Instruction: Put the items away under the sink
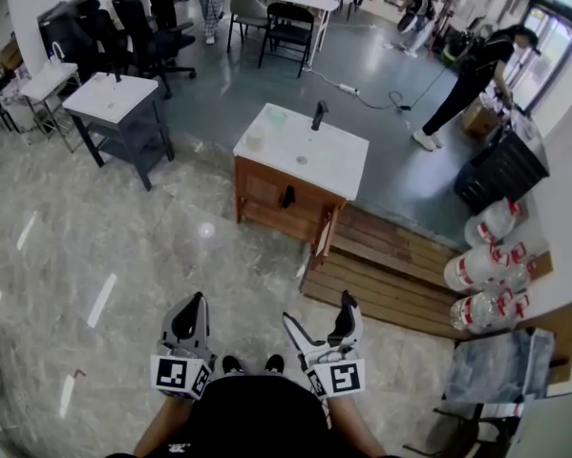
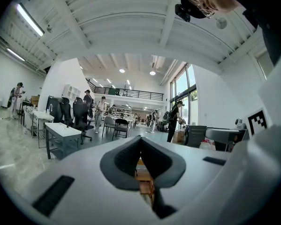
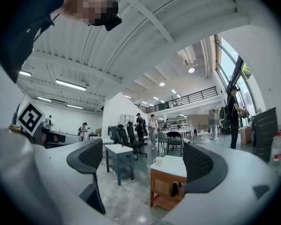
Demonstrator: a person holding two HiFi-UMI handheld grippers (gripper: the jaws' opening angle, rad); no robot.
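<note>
A wooden sink cabinet [image 1: 284,201] with a white top [image 1: 331,157] and a black faucet [image 1: 318,114] stands ahead on the marble floor. A white cup [image 1: 256,139] sits on its top. One cabinet door [image 1: 324,237] hangs open, and a dark item [image 1: 287,197] shows at the front. My left gripper [image 1: 188,315] is held low and far from the cabinet, its jaws shut on nothing [image 2: 141,142]. Beside it my right gripper [image 1: 322,318] is open and empty [image 3: 145,161]. Between its jaws I see the cabinet [image 3: 164,191] and the cup [image 3: 158,161].
A second white-topped table [image 1: 114,98] stands at the left, with office chairs [image 1: 142,27] behind it. A wooden platform [image 1: 400,265] lies right of the cabinet, with large water jugs [image 1: 486,275] beyond. A person [image 1: 467,74] bends near a black bin [image 1: 505,170].
</note>
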